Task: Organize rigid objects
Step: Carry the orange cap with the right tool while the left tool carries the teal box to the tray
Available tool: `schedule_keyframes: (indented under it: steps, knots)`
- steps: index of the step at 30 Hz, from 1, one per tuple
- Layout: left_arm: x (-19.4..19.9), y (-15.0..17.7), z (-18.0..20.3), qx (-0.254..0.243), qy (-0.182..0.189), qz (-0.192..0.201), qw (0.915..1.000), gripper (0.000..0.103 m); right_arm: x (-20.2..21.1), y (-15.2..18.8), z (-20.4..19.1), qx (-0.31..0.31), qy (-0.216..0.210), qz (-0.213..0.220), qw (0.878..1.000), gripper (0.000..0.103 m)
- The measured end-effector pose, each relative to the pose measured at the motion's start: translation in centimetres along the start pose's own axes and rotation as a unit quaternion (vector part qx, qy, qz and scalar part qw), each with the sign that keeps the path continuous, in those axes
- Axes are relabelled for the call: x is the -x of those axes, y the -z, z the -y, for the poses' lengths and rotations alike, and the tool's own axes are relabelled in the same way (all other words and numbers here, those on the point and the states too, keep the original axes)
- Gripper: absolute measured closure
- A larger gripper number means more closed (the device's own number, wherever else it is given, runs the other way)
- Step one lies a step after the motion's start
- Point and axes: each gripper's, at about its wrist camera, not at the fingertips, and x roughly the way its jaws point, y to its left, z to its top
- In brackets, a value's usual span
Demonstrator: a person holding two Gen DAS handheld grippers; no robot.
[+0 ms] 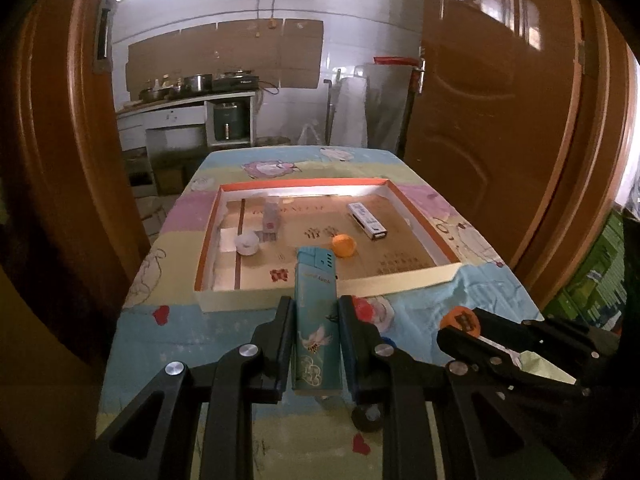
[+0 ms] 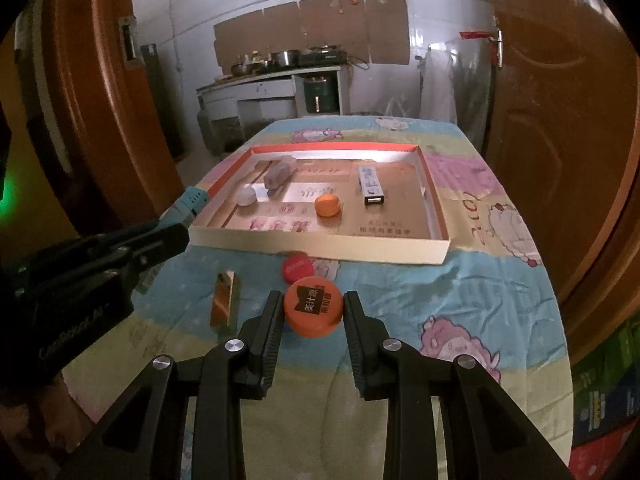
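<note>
My left gripper [image 1: 316, 306] is shut on a teal lighter [image 1: 316, 312] and holds it above the table, just short of the box's near wall. It also shows in the right wrist view [image 2: 188, 202]. My right gripper [image 2: 313, 300] is shut on an orange bottle cap [image 2: 314, 312] with a dark label, held above the table; the cap also shows in the left wrist view [image 1: 460, 320]. The shallow cardboard box [image 1: 320, 288] holds a white cap [image 1: 247, 243], an orange cap [image 1: 344, 245], a clear small bottle [image 1: 270, 220] and a white USB stick [image 1: 367, 221].
A red cap [image 2: 298, 266] lies on the patterned tablecloth before the box [image 2: 320, 246]. A shiny gold block [image 2: 225, 304] lies left of my right gripper. A small black round object [image 1: 368, 416] lies under my left gripper. Wooden doors stand on both sides.
</note>
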Motion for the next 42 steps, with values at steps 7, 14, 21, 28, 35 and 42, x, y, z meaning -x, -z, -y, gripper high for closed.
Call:
schedule_keyframes:
  steps: [7, 14, 21, 28, 35, 42]
  knots:
    - [-1.5, -1.6, -0.8, 0.007, -0.003, -0.002, 1.0000, 0.081, -1.4, -1.5, 0.4, 0.000, -0.001, -0.005, 1.000, 0.072]
    - [-2.9, -2.7, -1.1, 0.011, 0.003, -0.007, 0.9999, 0.081, -2.9, -3.2, 1.2, -0.002, -0.003, -0.006, 1.000, 0.072]
    - [-4.6, -4.3, -0.8, 0.005, 0.015, -0.013, 0.9998, 0.081, -4.3, -4.2, 2.6, -0.016, -0.004, -0.007, 1.000, 0.072]
    - [-6.8, -6.6, -0.2, -0.008, 0.018, -0.018, 0.9996, 0.081, -5.6, -6.1, 4.7, -0.022, 0.006, -0.003, 1.000, 0.072]
    - [-9.8, -8.5, -0.1, -0.006, 0.021, -0.031, 0.9993, 0.081, -7.5, -8.3, 6.9, -0.009, 0.021, -0.003, 1.000, 0.072]
    - [-12.9, -9.8, 0.1, -0.011, 0.019, -0.048, 0.9986, 0.081, -10.2, -10.6, 8.6, 0.011, 0.027, -0.013, 0.999, 0.072]
